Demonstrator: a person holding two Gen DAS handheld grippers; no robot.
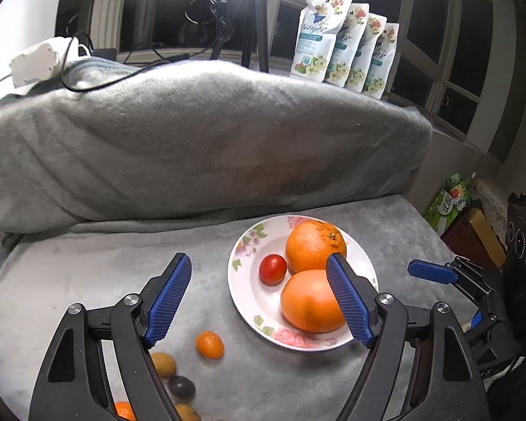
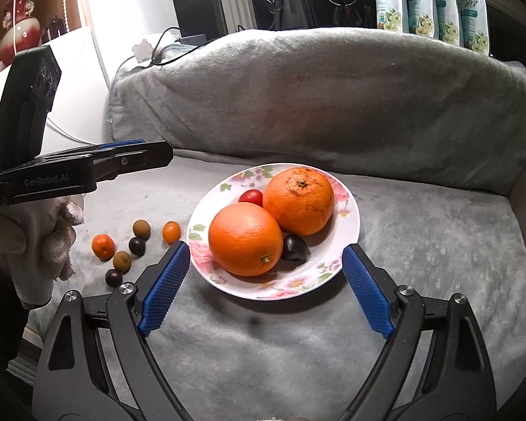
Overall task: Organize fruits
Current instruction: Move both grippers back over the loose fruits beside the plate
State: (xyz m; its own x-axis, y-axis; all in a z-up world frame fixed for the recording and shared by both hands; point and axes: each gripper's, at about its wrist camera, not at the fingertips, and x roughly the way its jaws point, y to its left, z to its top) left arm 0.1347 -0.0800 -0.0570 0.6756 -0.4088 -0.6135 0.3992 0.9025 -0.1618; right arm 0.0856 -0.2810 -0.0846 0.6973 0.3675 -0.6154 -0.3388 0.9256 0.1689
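A floral plate (image 1: 238, 256) (image 2: 350, 224) sits on the grey blanket and holds two big oranges (image 1: 314, 245) (image 2: 245, 238), a red cherry tomato (image 1: 272, 268) (image 2: 251, 196) and a dark fruit (image 2: 292, 247). Left of the plate lie loose small fruits: a kumquat (image 1: 210, 343) (image 2: 172, 231), a small tangerine (image 2: 103, 245), brown ones (image 1: 163, 365) (image 2: 141, 228) and dark ones (image 1: 181, 386) (image 2: 136, 245). My left gripper (image 1: 258, 257) hangs open over the plate's left side, holding nothing. My right gripper (image 2: 265, 247) stands open before the plate's near rim, also holding nothing.
A big grey cushion (image 1: 207, 140) rises behind the plate. Refill pouches (image 1: 343, 52), a tripod (image 1: 252, 17) and cables stand at the window. Boxes (image 1: 470, 224) sit off the blanket's right edge. A gloved hand (image 2: 52, 242) holds the left tool near the loose fruits.
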